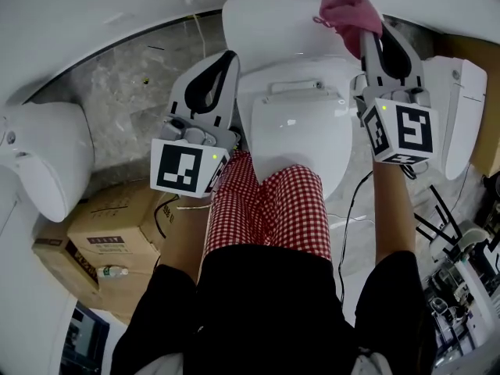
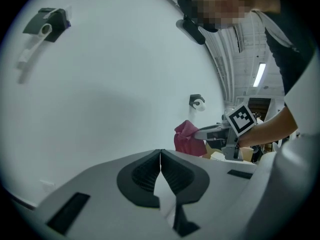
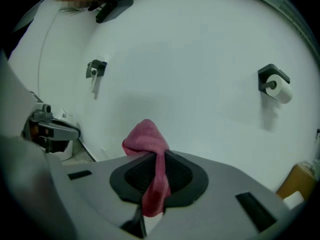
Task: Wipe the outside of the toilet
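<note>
While the right gripper point(image 1: 373, 45) clamps a crumpled pink cloth point(image 1: 349, 10) between its jaws at the upper right of the head view, the left gripper point(image 1: 223, 65) hangs at the left with its jaws pressed together on nothing. The glossy white ceramic toilet point(image 1: 293, 123), lid down, fills the upper middle, and the cloth sits over its tank, though contact cannot be told. To wipe well, I judge the loose bunch should press flat on the porcelain and travel in overlapping strokes, with the hard jaw tips held off the glaze.
</note>
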### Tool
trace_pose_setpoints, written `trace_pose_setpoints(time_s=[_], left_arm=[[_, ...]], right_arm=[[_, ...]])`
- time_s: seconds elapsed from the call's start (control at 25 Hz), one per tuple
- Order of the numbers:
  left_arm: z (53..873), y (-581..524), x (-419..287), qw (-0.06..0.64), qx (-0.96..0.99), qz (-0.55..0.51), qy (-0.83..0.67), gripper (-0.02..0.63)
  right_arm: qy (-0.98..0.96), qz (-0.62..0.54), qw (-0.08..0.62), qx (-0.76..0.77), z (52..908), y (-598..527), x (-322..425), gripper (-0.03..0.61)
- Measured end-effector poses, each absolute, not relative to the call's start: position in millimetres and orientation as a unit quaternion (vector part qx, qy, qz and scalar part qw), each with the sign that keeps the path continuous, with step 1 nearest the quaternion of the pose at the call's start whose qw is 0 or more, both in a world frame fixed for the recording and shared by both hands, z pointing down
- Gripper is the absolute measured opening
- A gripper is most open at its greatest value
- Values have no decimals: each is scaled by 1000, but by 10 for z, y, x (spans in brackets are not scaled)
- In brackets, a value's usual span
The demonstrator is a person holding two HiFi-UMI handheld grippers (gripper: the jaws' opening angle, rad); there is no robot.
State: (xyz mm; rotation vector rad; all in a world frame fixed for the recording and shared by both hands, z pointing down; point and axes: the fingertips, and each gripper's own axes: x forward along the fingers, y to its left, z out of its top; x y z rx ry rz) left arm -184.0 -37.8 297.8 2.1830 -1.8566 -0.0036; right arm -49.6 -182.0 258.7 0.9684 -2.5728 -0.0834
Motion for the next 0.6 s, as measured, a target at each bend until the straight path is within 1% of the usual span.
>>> trace_pose_setpoints(time_s=[0.36,0.6], left_arm=[[2932,-199,-2009,133,741,-5,-658,11],[2955,-91,-2072,137,733,-12,-666,11]], right_arm=[[-953,34,154,260,2548,-1091,-1142,57],[-961,63,156,221,2673,-759,-1472,57]])
